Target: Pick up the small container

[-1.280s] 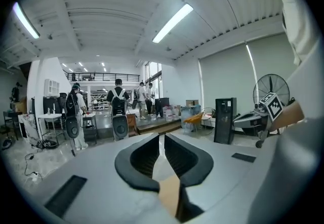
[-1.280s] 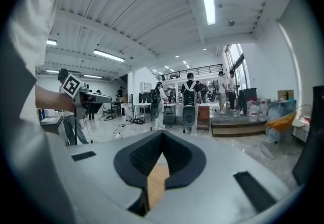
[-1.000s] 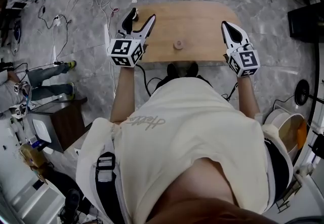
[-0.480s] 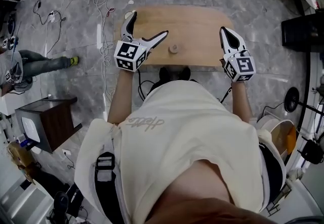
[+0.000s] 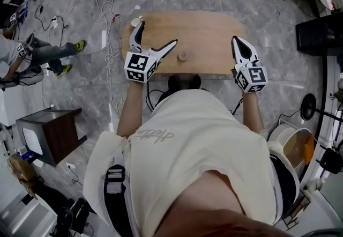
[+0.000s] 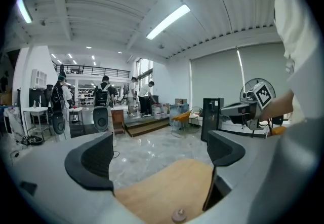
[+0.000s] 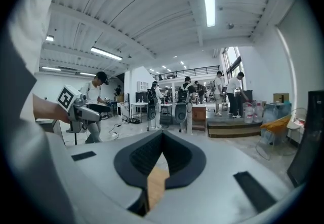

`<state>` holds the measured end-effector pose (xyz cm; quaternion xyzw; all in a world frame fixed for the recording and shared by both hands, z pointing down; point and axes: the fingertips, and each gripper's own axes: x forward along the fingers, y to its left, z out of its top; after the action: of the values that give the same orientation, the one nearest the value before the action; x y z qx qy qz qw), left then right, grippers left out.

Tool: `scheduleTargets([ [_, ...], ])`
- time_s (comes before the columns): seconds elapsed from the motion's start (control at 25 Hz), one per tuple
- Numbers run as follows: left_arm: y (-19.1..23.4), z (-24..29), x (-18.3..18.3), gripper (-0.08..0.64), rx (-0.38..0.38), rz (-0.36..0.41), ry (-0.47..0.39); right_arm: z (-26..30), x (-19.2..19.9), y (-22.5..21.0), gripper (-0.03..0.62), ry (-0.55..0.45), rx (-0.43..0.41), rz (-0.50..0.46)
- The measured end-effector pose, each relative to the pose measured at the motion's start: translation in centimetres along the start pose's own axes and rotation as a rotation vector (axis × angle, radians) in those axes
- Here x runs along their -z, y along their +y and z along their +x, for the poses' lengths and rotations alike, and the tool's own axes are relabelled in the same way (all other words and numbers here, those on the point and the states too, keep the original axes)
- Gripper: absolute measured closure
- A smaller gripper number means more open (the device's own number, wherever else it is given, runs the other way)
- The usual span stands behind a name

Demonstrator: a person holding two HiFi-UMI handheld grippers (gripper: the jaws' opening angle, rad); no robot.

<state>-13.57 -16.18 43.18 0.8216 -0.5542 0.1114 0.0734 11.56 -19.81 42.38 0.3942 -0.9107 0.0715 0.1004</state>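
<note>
Approach: my left gripper (image 5: 157, 34), jaws just opened wide with nothing between them, hovers at the tabletop's (image 5: 209, 24) left edge. The small container (image 5: 183, 56) sits mid near edge. My right gripper (image 5: 236, 39) is clenched, empty. Next: straddle the container, then close.

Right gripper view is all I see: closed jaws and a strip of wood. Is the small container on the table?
Observer: Yes. The small container stands on the wooden table, near its front edge, left of the right gripper.
Operator: Is the left gripper on it?
Observer: No. It is beside the container, not touching. Its jaws have just been opening and stand wide, with nothing between them.
</note>
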Motion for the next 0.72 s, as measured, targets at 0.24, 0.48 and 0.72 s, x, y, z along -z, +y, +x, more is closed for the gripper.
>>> scheduleTargets([
  [0.24, -0.1, -0.5, 0.7, -0.026, 0.02, 0.031, -0.032, 1.1, 0.7, 0.9, 0.592, 0.008, -0.024, 0.015],
  [0.48, 0.3, 0.1, 4.0, -0.025, 0.027, 0.06, 0.055, 2.3, 3.0, 2.1, 0.592, 0.05, -0.048, 0.039],
  [0.72, 0.0, 1.8, 8.8, -0.025, 0.09, 0.04, 0.116, 3.8, 5.9, 3.7, 0.592, 0.1, -0.07, 0.073],
])
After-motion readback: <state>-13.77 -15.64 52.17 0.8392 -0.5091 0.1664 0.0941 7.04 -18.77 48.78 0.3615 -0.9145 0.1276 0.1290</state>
